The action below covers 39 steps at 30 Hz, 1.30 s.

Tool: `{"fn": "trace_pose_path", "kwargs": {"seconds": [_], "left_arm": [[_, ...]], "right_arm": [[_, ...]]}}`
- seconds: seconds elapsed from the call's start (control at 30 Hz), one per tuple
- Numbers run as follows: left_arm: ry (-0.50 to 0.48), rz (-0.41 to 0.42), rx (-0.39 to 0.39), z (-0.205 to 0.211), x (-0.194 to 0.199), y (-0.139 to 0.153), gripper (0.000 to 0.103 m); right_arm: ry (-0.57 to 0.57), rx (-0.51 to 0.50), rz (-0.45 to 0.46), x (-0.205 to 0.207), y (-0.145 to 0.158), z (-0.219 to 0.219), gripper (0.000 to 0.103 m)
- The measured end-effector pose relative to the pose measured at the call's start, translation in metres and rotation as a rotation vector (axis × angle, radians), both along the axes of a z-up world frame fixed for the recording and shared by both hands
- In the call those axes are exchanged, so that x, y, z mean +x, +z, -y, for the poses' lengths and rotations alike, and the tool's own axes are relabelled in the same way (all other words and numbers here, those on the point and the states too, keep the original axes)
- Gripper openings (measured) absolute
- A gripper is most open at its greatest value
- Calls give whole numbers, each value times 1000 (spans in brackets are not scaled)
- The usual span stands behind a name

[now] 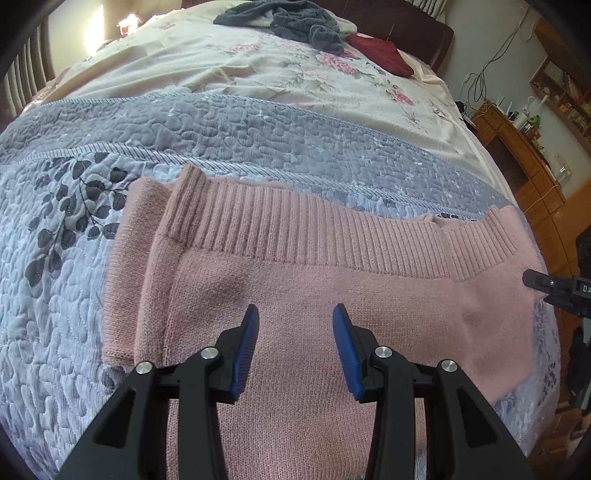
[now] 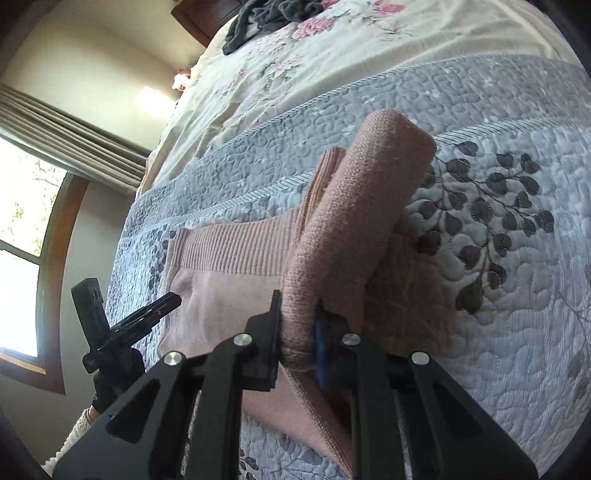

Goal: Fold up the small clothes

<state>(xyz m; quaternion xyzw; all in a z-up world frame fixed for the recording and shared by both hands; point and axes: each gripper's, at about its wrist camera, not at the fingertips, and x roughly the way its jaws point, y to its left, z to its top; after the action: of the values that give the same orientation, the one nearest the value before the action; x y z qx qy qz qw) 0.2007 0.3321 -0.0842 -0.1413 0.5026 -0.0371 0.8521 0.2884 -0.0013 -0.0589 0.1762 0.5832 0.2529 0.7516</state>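
Quilted grey-blue bedspread with a dark leaf print point(image 1: 55, 280) covers the near part of the bed, with a cream floral sheet point(image 1: 229, 70) beyond it and a heap of dark grey clothing point(image 1: 291, 18) near the headboard. On the bedspread lies the pink knitted sweater with a ribbed hem point(image 1: 295, 295), spread mostly flat.

The left tool point(image 1: 295, 321) hovers over the middle of the knit with its blue-padded fingers apart, holding nothing. The right tool point(image 2: 297, 332) is clamped on a bunched fold of the sweater's side or sleeve, which rises from the jaws in a thick roll.

To do this fold well, the right tool should probably carry the pinched edge across the body in a low arc, while the left tool presses the centre so the lower layer does not drag. Releasing only once the edges line up with the ribbed hem would keep the fold square.

The only writing is white lettering on the other tool at the left view's edge, cut off after "DA".
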Motion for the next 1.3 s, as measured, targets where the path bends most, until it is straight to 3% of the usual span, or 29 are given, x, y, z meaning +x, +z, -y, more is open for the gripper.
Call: {"fn": "trace_pose_path", "kwargs": {"seconds": [0.13, 0.4, 0.5, 0.6, 0.77, 0.93, 1.17, 1.3], "left_arm": [[7, 15, -36, -5, -4, 5, 42], [19, 14, -107, -9, -9, 5, 42], [18, 12, -138, -10, -9, 5, 42], [14, 4, -174, -8, -8, 5, 42], [14, -35, -305, 4, -1, 1, 45], [4, -86, -459, 28, 12, -8, 52], [29, -170, -569, 62, 36, -37, 53], [38, -197, -575, 77, 49, -48, 53]], "right_arm": [[60, -35, -10, 3, -3, -37, 14], [107, -106, -101, 8, -40, -93, 16], [93, -89, -137, 9, -51, -96, 24], [95, -35, -171, 10, -58, -97, 40], [73, 60, -214, 11, -51, -85, 51], [23, 87, -156, 3, -21, -53, 54], [-69, 33, -107, -17, -15, 18, 54], [-112, 33, -117, -34, -29, 50, 54]]}}
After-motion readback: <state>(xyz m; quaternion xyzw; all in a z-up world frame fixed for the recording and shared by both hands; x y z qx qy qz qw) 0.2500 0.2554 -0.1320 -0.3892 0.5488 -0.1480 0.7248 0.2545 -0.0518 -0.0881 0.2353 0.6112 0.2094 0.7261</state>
